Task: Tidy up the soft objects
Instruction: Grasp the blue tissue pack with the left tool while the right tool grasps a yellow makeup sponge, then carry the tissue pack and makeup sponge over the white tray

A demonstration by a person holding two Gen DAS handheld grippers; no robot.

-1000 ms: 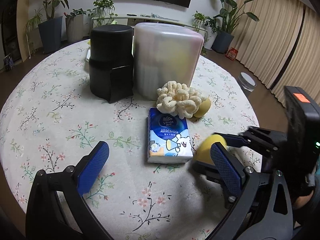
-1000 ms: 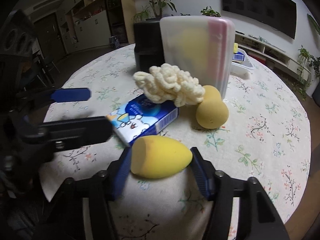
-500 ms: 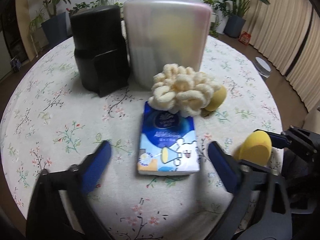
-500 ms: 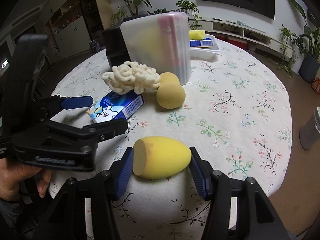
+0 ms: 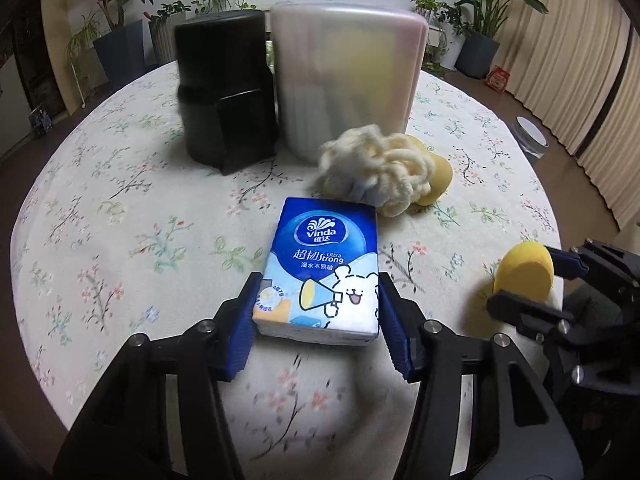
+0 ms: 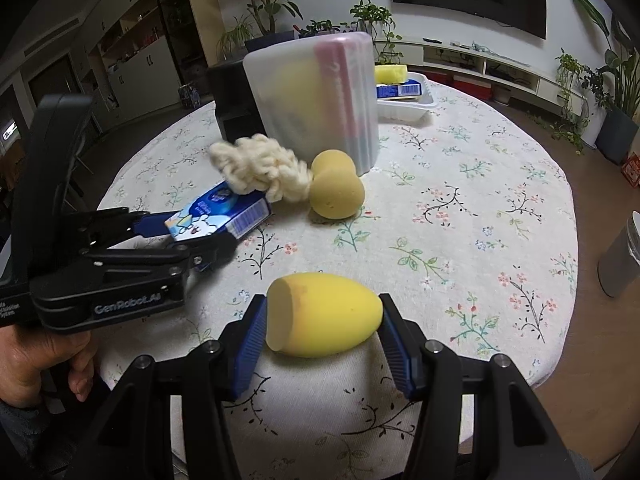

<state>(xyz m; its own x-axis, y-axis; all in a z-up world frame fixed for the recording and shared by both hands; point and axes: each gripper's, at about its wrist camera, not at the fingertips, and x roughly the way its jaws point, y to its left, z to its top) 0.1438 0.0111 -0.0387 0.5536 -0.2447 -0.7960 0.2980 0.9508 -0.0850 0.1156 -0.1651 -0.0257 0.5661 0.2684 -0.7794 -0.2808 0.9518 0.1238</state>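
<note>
A blue tissue pack [image 5: 320, 268] lies flat on the flowered tablecloth. My left gripper [image 5: 318, 304] reaches around its near end; its jaws are closing and both blue pads touch the pack's sides. In the right wrist view that left gripper [image 6: 192, 236] holds the tissue pack [image 6: 216, 212] at the left. My right gripper [image 6: 324, 316] is shut on a yellow egg-shaped sponge [image 6: 320, 320], held just above the table; the same egg-shaped sponge [image 5: 524, 276] shows at the right of the left wrist view. A cream fluffy cloth [image 5: 380, 176] rests against the pack's far end, beside round yellow sponges [image 6: 336, 192].
A translucent bin [image 5: 344, 80] and a black container [image 5: 224, 92] stand behind the soft things. A white tray [image 6: 404, 112] with a sponge and a tissue pack sits at the far edge. A grey can [image 6: 624, 256] stands on the floor beyond the round table's right edge.
My left gripper's jaws came in from wide open onto the tissue pack's sides, and it moved closer to the pack. My right gripper drew back to the right with the egg sponge.
</note>
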